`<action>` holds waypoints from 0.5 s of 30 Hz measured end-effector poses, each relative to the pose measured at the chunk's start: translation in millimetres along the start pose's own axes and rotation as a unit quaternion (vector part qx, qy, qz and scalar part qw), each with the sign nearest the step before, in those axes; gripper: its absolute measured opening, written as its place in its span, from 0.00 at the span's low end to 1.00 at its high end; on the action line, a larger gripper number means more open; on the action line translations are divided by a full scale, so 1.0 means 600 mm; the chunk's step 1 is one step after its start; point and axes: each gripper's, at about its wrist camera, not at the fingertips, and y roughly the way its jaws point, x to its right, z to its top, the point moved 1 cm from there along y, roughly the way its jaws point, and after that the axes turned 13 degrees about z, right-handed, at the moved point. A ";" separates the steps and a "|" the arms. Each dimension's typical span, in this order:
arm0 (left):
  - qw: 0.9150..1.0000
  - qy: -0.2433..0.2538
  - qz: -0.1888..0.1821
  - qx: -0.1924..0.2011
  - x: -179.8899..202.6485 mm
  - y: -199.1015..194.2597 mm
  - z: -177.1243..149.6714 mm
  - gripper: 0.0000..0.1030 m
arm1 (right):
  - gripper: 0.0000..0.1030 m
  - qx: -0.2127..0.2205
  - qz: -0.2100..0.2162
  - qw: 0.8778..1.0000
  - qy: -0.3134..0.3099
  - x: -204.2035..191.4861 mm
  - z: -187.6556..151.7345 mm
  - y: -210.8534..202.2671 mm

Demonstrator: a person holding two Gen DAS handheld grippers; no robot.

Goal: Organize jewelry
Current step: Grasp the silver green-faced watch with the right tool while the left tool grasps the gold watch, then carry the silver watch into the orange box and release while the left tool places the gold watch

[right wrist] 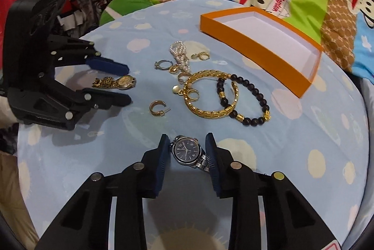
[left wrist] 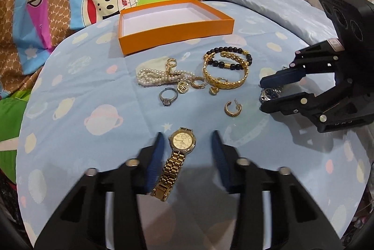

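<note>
The left gripper (left wrist: 187,147) has its blue-padded fingers (left wrist: 157,149) spread wide on either side of the gold-toned metal wristwatch (left wrist: 178,156), touching nothing; the dial lies right between the tips and the band's long axis runs back toward the gripper, slanting slightly left, so closing across the case looks the natural move. The right gripper (right wrist: 187,151) straddles the silver steel wristwatch with a dark blue dial (right wrist: 189,153); its fingers (right wrist: 211,156) sit close on the case, though whether they clamp it I cannot tell. Farther out on the pale blue planet-print bedsheet (left wrist: 93,144) lie rings, gold bangles and pearls; beyond them stands the shallow orange cardboard box (left wrist: 175,33), empty.
</note>
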 end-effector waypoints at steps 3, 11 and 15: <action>1.000 -0.025 -0.012 -0.005 -0.011 -0.001 0.000 0.22 | 0.29 0.021 -0.009 0.999 0.047 -0.007 -0.009 -0.004; 0.999 -0.049 -0.013 0.009 -0.023 -0.019 0.000 0.22 | 0.28 0.100 -0.055 0.986 0.124 -0.034 -0.009 -0.049; 0.998 -0.057 -0.010 0.022 -0.032 -0.035 0.012 0.22 | 0.24 0.140 -0.076 0.975 0.154 -0.032 0.010 -0.083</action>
